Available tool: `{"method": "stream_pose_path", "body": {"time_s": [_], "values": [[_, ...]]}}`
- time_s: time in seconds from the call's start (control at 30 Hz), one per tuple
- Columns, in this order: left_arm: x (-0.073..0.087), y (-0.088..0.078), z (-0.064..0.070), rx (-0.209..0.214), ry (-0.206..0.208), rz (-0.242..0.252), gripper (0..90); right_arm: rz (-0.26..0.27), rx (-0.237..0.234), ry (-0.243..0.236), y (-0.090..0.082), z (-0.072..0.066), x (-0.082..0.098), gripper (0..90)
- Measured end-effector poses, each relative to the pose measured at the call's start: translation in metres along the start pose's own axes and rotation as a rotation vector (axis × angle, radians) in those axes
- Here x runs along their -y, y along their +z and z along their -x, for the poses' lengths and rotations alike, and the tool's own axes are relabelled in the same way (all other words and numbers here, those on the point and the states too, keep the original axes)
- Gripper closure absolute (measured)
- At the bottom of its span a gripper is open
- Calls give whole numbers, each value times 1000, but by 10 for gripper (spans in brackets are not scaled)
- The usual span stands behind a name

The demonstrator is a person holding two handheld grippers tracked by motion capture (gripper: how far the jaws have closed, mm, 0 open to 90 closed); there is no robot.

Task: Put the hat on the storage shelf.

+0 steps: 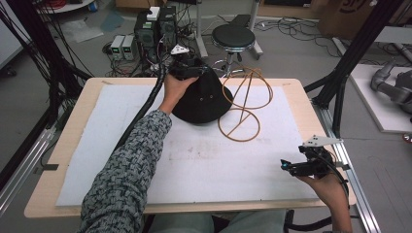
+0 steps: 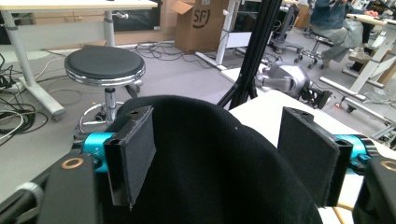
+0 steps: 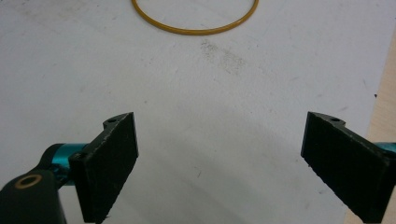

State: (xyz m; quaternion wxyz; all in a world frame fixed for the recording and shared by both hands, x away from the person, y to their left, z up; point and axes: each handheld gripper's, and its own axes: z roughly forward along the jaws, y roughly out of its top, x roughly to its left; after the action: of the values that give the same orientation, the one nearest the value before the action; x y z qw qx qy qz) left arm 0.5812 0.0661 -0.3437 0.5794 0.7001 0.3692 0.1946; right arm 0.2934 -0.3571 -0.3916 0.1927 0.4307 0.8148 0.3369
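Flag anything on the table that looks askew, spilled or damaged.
Nothing looks spilled or broken. The white mat carries faint grey smudges near its middle, and the black hat lies partly over the wire stand.

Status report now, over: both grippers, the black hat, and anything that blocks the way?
Left gripper open, jaws astride the black hat, not clamped. Right gripper open over the white mat, holding nothing. Wire stand beside the hat, touching or not unclear.

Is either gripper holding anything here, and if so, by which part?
Nothing is gripped yet. The left gripper straddles the far edge of the black hat, jaws wide and not pressing it. The right gripper is open over the white mat.
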Motion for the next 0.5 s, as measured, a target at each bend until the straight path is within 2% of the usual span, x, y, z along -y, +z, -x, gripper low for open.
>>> {"method": "stream_pose_path", "body": {"time_s": [0.13,0.2,0.23,0.27,0.3,0.37,0.4,0.43,0.5], "values": [[3,3,2,12,-11,-5,353,3,-1,-6,2,1,0,106],[4,4,3,11,-3,-11,368,2,-2,-3,1,1,0,106],[5,5,3,11,-3,-16,413,2,-1,0,1,1,0,106],[5,5,3,13,-4,-19,413,2,-1,0,1,1,0,106],[6,5,4,16,-6,-16,471,1,-1,5,1,0,0,106],[6,5,4,18,3,-22,531,1,-3,4,1,1,0,106],[6,5,4,15,10,-26,531,3,-4,3,1,1,0,106],[6,5,5,14,13,-29,587,2,-4,-1,1,1,0,107],[6,4,4,19,19,-29,616,2,-3,-1,1,1,0,106]]}}
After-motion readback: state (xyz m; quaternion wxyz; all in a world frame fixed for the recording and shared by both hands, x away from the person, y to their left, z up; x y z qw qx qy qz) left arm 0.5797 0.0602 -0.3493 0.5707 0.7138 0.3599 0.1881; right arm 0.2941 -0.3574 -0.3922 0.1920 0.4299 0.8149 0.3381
